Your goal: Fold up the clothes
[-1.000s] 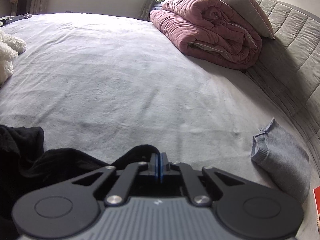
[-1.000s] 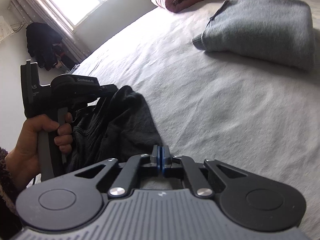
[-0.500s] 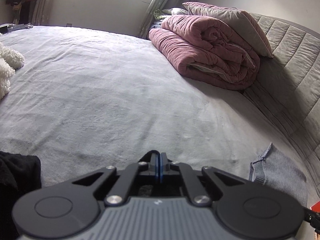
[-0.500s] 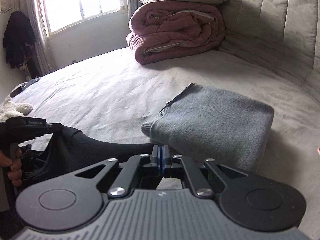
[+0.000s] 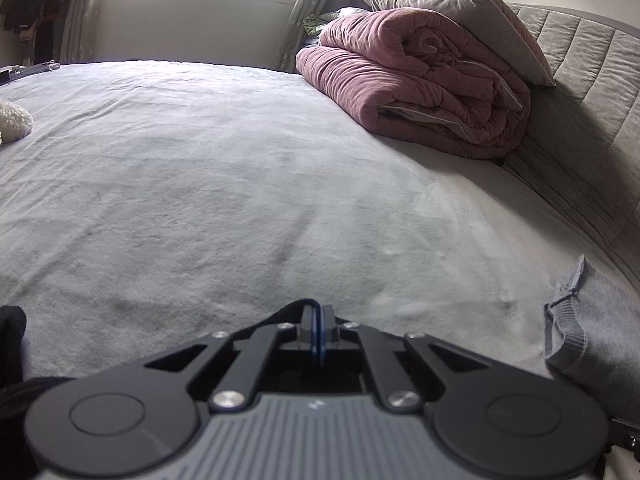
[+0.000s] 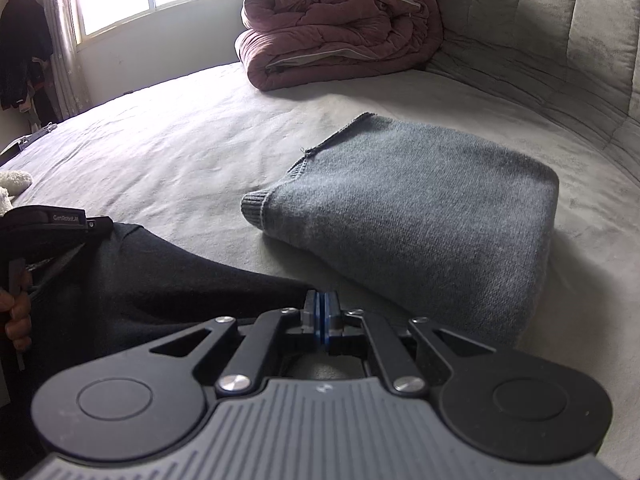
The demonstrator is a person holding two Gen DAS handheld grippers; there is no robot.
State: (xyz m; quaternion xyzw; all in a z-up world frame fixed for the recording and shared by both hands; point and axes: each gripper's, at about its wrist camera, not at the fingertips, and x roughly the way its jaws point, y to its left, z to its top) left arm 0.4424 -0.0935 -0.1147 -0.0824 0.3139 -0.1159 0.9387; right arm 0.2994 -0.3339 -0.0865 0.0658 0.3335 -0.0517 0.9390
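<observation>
A black garment (image 6: 152,280) hangs stretched between both grippers above the bed. My right gripper (image 6: 322,304) is shut on one edge of it. In the right wrist view my left gripper (image 6: 100,223) holds the other end at the far left, with a hand (image 6: 16,312) on its grip. Seen from the left wrist, the left gripper (image 5: 316,312) is shut, with black cloth (image 5: 12,336) wrapped round its tips and hanging low at the left. A folded grey sweater (image 6: 420,208) lies on the sheet just right of the black garment, and its corner (image 5: 588,328) shows at the left wrist view's right edge.
A rolled pink quilt (image 5: 420,92) with a grey pillow (image 5: 472,20) on top sits against the padded headboard (image 5: 592,92). A white plush toy (image 5: 14,124) lies at the far left. The grey sheet (image 5: 220,184) spreads ahead. Dark clothes (image 6: 20,48) hang by the window.
The right gripper swung round to face the headboard and grey sweater. The black garment was drawn out taut between the grippers. The left gripper sank and moved forward.
</observation>
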